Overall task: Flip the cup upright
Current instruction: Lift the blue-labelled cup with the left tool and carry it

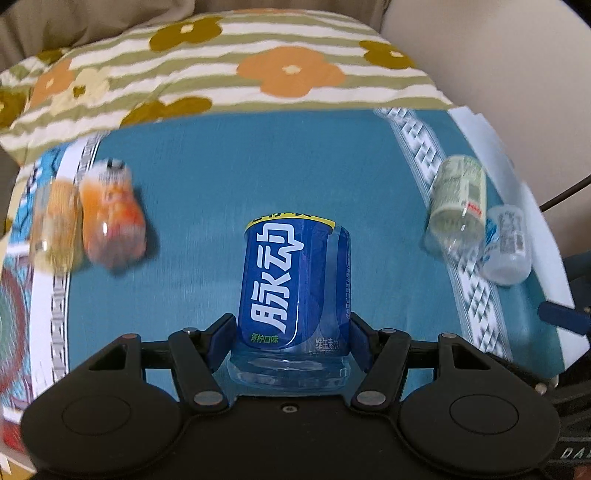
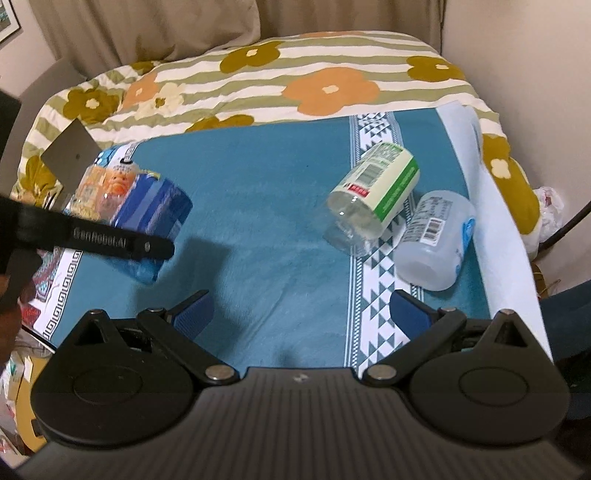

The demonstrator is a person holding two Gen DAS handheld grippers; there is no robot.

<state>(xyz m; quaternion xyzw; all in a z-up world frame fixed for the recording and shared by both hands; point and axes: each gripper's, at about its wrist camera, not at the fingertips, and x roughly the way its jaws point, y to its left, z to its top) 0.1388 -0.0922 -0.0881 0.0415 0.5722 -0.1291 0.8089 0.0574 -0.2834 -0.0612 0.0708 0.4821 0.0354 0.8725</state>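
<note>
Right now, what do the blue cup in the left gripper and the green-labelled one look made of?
Blue cup: seemingly clear thin plastic, glossy; see-through below its printed wrap. Green-labelled cup: apparently the same, transparent base, matte-looking label.

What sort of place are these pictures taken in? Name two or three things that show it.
Probably a bedroom at home: a flowered striped quilt lies at the back, a pillow leans behind it, and a teal patterned cloth is spread as the work surface for cut-bottle cups such as the blue cup.
</note>
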